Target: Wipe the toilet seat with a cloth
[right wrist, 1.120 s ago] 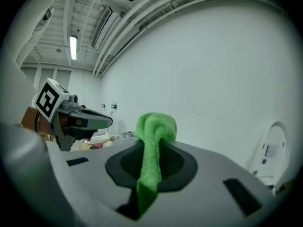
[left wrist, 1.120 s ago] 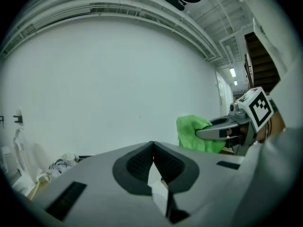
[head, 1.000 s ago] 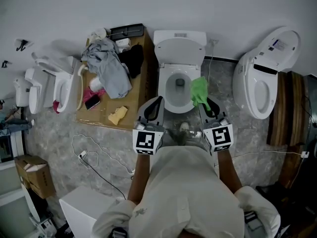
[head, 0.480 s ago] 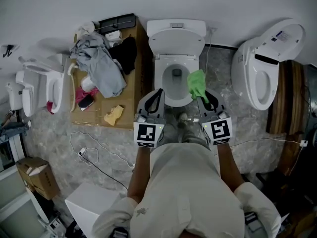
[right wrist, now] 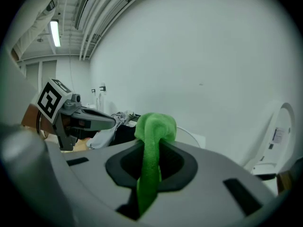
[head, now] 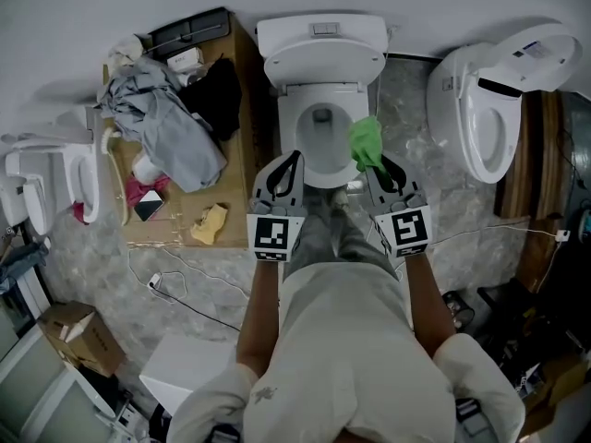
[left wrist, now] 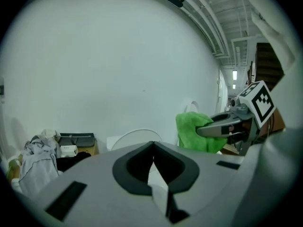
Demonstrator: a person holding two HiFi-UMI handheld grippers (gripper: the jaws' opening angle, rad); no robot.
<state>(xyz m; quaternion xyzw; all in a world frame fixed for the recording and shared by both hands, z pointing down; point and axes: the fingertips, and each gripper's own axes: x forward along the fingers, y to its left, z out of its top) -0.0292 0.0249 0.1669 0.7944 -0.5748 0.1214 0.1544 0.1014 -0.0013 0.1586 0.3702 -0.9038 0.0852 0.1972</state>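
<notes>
My right tool (head: 381, 168) is clamped on the bright green fleecy cloth (head: 367, 142), which sits over the white oval toilet seat (head: 288, 133) at about 4 o'clock on its rim. My left tool (head: 284, 166) is closed on nothing near 7 o'clock. In the last second both tools have come forward to the seat's front edge, so I judge the wipe can start.

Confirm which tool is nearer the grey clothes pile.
Left. The left tool sits just right of the grey clothes pile. The right tool, shut on the green cloth, is beyond the toilet bowl, farther off.
</notes>
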